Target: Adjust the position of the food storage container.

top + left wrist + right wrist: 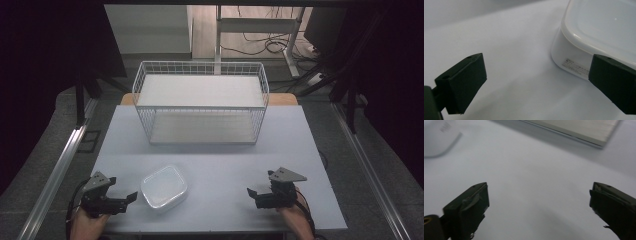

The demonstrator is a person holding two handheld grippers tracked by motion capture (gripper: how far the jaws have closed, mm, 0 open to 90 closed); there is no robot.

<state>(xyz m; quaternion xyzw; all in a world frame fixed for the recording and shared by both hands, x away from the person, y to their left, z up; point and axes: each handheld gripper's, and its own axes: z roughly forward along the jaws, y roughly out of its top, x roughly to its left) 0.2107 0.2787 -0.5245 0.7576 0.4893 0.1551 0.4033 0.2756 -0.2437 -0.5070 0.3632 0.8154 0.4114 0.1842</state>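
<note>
A white lidded plastic container (164, 186) sits on the white table near its front edge, left of centre. My left gripper (129, 198) is just left of it, open, with its jaws pointing at the container's side. In the left gripper view the container (599, 30) lies close ahead at the upper right, and the open gripper (536, 85) holds nothing. My right gripper (251, 194) rests open at the front right and points left toward the container. The right gripper view shows that gripper (537, 210) empty, with the container (439, 137) blurred at the upper left.
A white wire basket (200, 100) with a shelf stands at the back middle of the table (225, 160); its base (574, 130) appears at the top of the right gripper view. Dark curtains and metal rails flank the table.
</note>
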